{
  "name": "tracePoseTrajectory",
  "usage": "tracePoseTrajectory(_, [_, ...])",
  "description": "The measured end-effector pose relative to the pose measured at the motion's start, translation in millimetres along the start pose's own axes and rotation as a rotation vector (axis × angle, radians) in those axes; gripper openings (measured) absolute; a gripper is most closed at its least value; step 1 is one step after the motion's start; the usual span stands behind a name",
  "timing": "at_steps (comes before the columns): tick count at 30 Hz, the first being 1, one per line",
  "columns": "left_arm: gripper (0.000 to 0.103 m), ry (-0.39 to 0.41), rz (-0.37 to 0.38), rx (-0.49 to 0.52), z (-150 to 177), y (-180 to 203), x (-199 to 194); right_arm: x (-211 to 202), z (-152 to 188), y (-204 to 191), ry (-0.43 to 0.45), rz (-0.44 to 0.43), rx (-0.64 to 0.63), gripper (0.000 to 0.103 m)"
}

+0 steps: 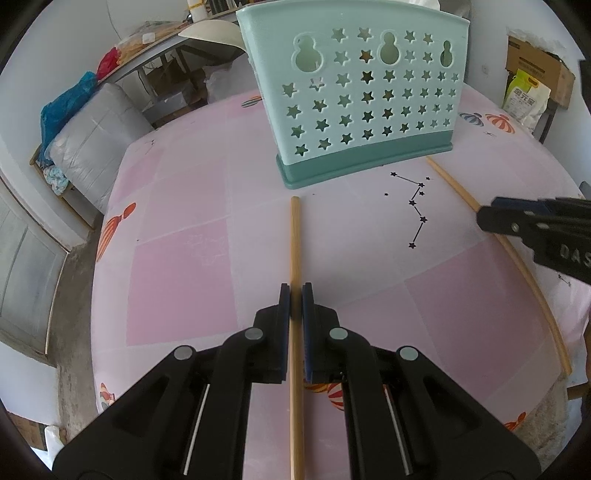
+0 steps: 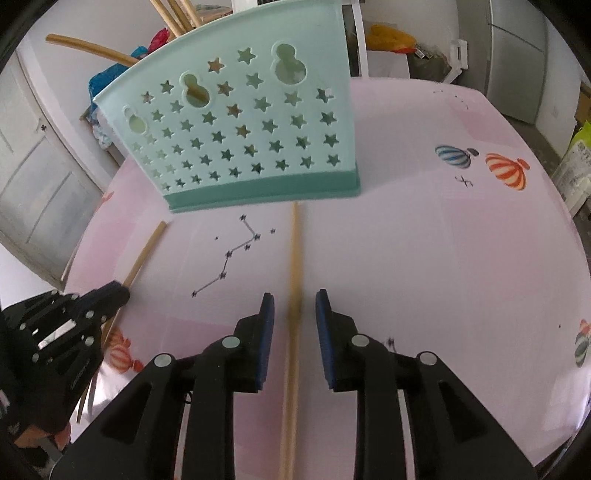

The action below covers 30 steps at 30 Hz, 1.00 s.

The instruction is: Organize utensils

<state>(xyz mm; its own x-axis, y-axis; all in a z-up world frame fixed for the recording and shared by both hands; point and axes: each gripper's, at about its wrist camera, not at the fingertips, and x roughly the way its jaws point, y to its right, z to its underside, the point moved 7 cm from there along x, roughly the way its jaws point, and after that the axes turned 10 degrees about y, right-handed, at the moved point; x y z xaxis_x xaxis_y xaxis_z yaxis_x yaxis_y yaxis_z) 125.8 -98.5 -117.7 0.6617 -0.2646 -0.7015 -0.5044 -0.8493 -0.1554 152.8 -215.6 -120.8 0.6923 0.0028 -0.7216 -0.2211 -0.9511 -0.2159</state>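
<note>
Table with pink patterned cloth [image 1: 184, 280]: printed with hot-air balloons and a black star-and-line figure [image 1: 415, 206]. Utensil holder [image 1: 364, 92]: pale green plastic, darker green base, wall pierced with star-shaped and gourd-shaped holes; stands upright on the far part of the cloth, between the two chopsticks' far ends in the left wrist view. Sticks in holder [image 2: 177, 16]: several wooden ends rise above its rim, seen from the right wrist only. Left chopstick [image 1: 295, 251]: wooden, lies straight on the cloth with its far tip just short of the holder's base. Left gripper [image 1: 295, 302]: jaws clenched on this chopstick, blue pads pressed against both sides of it. Right chopstick [image 2: 293, 266]: wooden, lies on the cloth pointing at the holder's base, far tip just at the base edge; slightly blurred. Right gripper [image 2: 294, 314]: jaws parted, pads clear of the chopstick on either side, the stick running between them untouched. Surroundings, off the table: grey padded bundle [image 1: 96, 147] and blue bag [image 1: 66, 107] to the left; cardboard box [image 1: 535, 66] and printed sack [image 1: 524, 99] to the right; yellow bag [image 2: 391, 37] on a far surface. Nothing lies between either chopstick and the holder.
</note>
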Motion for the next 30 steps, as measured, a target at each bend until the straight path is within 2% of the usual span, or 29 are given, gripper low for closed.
tracePoseTrajectory(14, [0.005, 0.001, 0.012, -0.010, -2, 0, 2, 5, -5, 2, 0.020, 0.013, -0.001, 0.022])
tracePoseTrajectory(22, [0.005, -0.041, 0.110, -0.099, -11, -15, 14, 4, -4, 2, 0.019, 0.015, 0.009, 0.020])
tracePoseTrajectory(30, [0.006, -0.057, 0.127, -0.114, -23, -23, 26, 3, -4, 5, 0.027, -0.002, 0.030, 0.020])
